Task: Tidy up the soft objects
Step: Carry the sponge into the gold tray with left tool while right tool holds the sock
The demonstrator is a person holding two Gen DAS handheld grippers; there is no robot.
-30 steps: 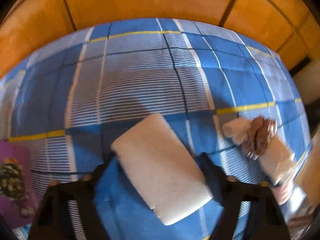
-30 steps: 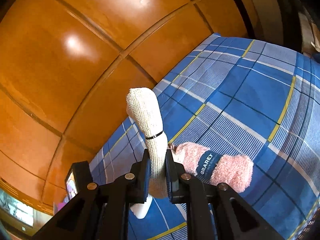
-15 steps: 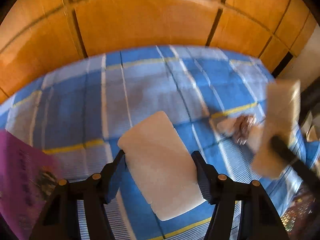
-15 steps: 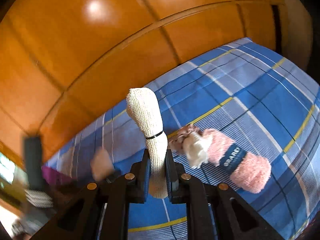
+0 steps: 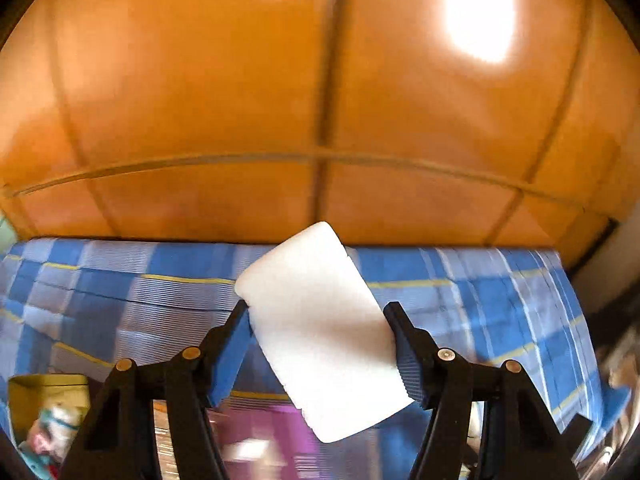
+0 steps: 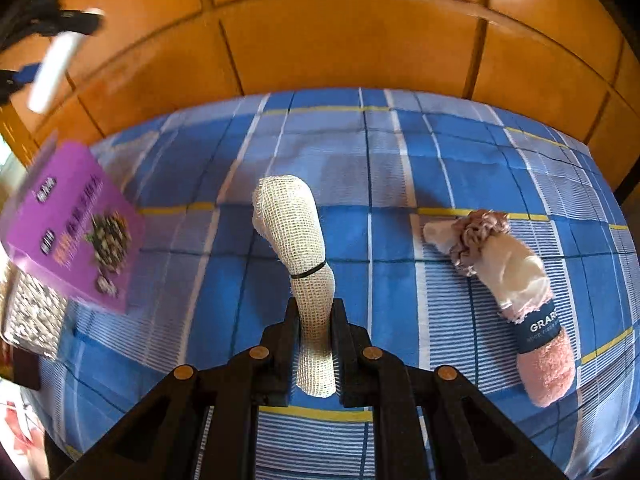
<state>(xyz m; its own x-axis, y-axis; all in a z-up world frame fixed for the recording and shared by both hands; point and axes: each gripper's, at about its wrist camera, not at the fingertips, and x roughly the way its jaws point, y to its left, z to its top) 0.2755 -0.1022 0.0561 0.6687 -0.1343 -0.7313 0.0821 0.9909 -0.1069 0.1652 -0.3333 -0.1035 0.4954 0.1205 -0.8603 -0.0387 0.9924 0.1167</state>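
Left gripper (image 5: 320, 332) has lifted the white sponge (image 5: 320, 328) off the plaid bedsheet (image 5: 500, 300), jaws just closed clamping it. Right gripper (image 6: 314, 320) stays clamped on mesh roll (image 6: 296, 232), probably above the sheet; pink towel roll (image 6: 536, 344) now right.

A purple printed box (image 6: 76, 232) lies at the left edge of the blue checked bedcover (image 6: 400, 168); a pink rolled towel with a dark band (image 6: 536, 340) lies at the right, a wooden panelled wall (image 6: 340, 36) behind
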